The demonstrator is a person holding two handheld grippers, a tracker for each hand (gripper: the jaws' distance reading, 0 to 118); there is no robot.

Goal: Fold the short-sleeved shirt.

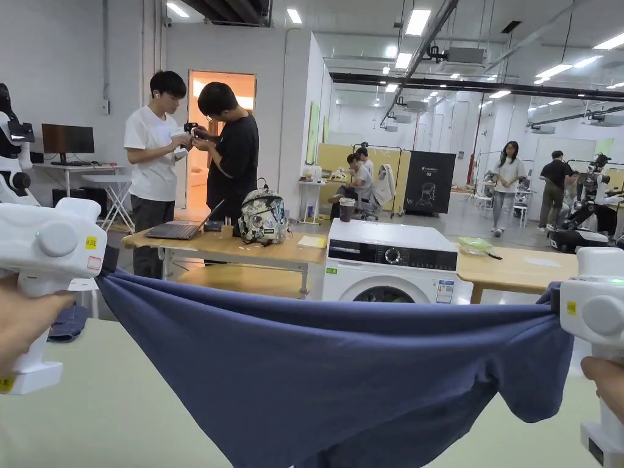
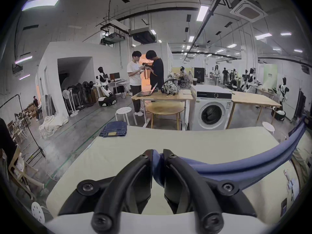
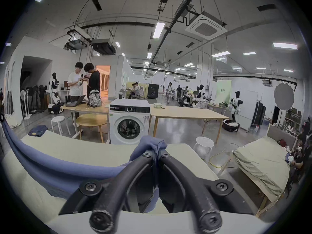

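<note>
You hold the shirt (image 1: 341, 378) up off the table (image 1: 91, 414), stretched wide between your two grippers. It is plain blue, soft and unprinted. Its top edge runs taut from the left gripper (image 2: 157, 155) to the right gripper (image 3: 156, 150), sagging a little in the middle. Each gripper's jaws are closed on a bunched bit of cloth at one end of that edge. Below the edge the cloth hangs in loose folds, and a sleeve (image 1: 536, 390) droops at the right end.
</note>
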